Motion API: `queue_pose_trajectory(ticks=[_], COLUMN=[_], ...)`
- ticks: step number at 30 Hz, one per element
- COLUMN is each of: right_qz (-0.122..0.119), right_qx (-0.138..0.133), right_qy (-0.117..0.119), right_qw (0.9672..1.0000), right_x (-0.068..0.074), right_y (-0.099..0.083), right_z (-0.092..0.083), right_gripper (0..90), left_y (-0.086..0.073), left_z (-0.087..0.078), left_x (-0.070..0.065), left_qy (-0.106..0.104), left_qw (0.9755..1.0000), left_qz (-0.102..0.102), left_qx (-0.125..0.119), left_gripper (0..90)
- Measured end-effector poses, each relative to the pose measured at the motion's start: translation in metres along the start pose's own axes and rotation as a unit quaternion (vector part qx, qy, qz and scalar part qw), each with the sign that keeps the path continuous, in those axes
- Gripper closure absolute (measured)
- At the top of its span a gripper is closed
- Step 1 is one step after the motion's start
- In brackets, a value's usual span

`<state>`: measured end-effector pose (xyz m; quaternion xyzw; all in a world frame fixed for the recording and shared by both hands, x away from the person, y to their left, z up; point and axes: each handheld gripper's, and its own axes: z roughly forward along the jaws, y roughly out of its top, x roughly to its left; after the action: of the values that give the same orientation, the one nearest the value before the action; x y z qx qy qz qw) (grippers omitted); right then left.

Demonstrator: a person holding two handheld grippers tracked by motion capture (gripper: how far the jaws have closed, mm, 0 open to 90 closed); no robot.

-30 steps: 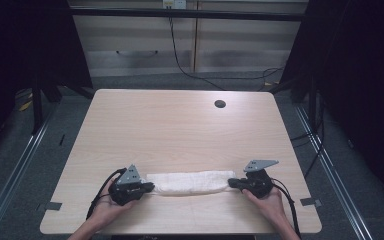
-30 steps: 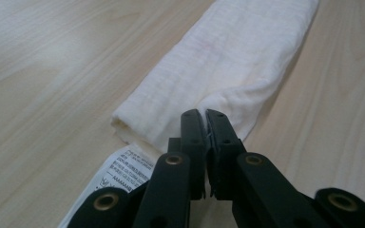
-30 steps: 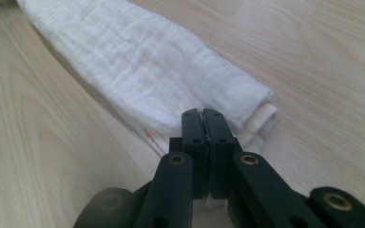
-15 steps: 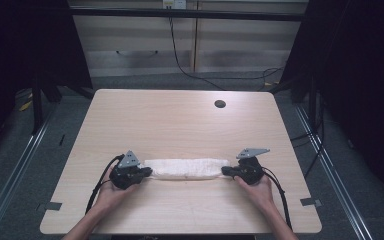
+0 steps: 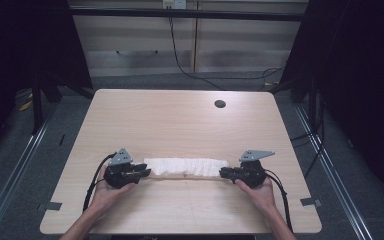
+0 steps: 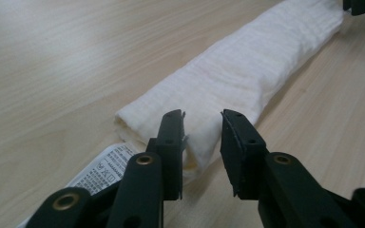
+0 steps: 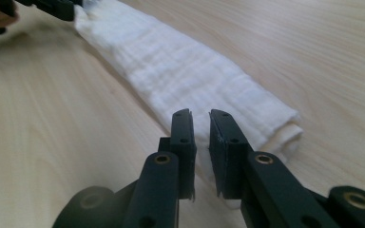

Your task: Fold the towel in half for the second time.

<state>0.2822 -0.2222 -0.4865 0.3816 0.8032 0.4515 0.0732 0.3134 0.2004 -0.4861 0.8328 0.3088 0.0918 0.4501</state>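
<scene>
I've just let both tools' jaws come apart, so the folded towel (image 5: 186, 166) lies free on the bench (image 5: 180, 120) between the left tool (image 5: 144, 172) and right tool (image 5: 223, 173), this fold apparently finished.

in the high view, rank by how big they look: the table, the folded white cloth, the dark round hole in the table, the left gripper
1. table
2. folded white cloth
3. left gripper, jaws just opening, somewhat smaller than the cloth
4. dark round hole, sits farther from the camera, but plainly the smallest
</scene>
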Motion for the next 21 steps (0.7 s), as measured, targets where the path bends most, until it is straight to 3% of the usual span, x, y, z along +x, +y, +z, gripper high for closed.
queue_pose_trajectory(ticks=[2, 6, 12, 14, 16, 18, 21], right_qz=[0.003, 0.007, 0.025, 0.03, 0.037, 0.043, 0.046], right_qx=[-0.014, -0.032, -0.059, -0.057, -0.057, -0.063, -0.079], right_qy=[0.007, -0.001, -0.041, -0.053, -0.063, -0.069, -0.088], right_qw=[0.9999, 0.9995, 0.9971, 0.9966, 0.9956, 0.9947, 0.9919], right_x=[0.002, 0.006, 0.005, 0.002, -0.001, -0.003, -0.006], right_y=[0.002, 0.004, -0.001, -0.005, -0.01, -0.013, -0.018], right_z=[-0.006, -0.019, -0.047, -0.052, -0.055, -0.06, -0.072], right_gripper=[77.9, 69.6, 56.1, 52.0, 46.8, 44.2, 41.2], left_y=[0.001, 0.002, -0.003, -0.003, -0.006, -0.01, -0.02], left_z=[-0.007, -0.021, -0.042, -0.046, -0.05, -0.053, -0.054], left_x=[0.0, 0.0, 0.004, 0.003, 0.003, 0.006, 0.013], left_qy=[0.001, 0.01, 0.03, 0.036, 0.034, 0.03, 0.049], left_qw=[1.0, 0.9997, 0.9981, 0.9983, 0.9982, 0.9987, 0.9979], left_qz=[-0.004, -0.017, -0.054, -0.046, -0.048, -0.038, -0.043], left_qx=[-0.007, -0.017, -0.006, -0.001, -0.015, -0.013, -0.003], left_gripper=[66.2, 56.2, 41.5, 37.4, 34.4, 30.7, 30.7])
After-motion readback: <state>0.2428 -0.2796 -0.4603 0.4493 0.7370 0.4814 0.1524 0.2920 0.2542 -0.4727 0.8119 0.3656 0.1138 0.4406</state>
